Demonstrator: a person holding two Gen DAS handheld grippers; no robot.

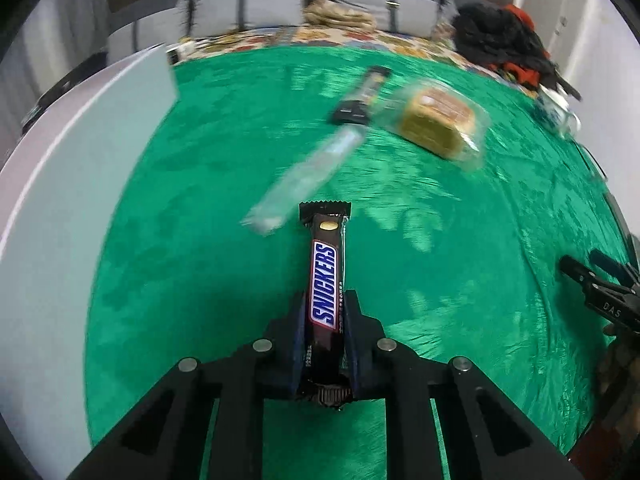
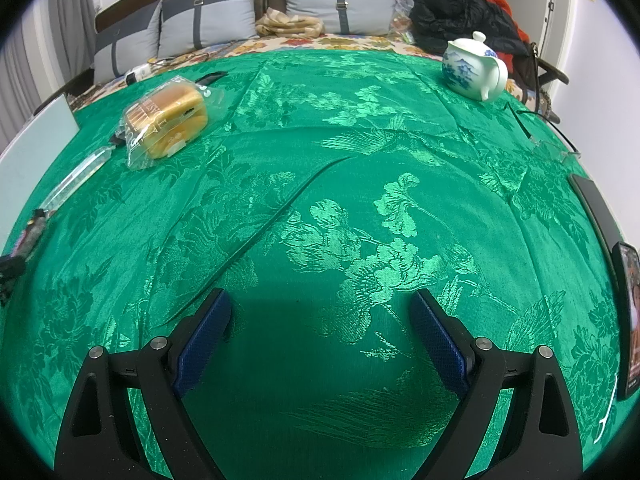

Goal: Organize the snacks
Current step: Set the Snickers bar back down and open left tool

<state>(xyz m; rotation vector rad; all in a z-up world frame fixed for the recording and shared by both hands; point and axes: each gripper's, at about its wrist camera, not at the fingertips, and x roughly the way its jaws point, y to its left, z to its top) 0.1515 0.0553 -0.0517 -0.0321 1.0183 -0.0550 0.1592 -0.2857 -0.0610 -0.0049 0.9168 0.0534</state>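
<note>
My left gripper [image 1: 325, 300] is shut on a Snickers bar [image 1: 325, 280], which sticks out forward between the blue pads above the green tablecloth [image 1: 180, 260]. Beyond it lie a clear wrapped stick snack [image 1: 304, 176], a dark bar [image 1: 362, 94] and a bagged bread loaf [image 1: 440, 120]. In the right wrist view my right gripper [image 2: 320, 312] stands open over bare cloth with nothing between its fingers. The bread loaf [image 2: 170, 120] and the clear stick snack [image 2: 78, 172] lie far off at its upper left. The right gripper's tip [image 1: 588, 276] shows at the right edge of the left wrist view.
A white box or board [image 1: 60, 200] runs along the table's left side. A white and blue teapot [image 2: 474, 66] stands at the back right, with glasses [image 2: 552, 140] and a dark phone [image 2: 626, 320] near the right edge. Pillows and dark clothes lie behind the table.
</note>
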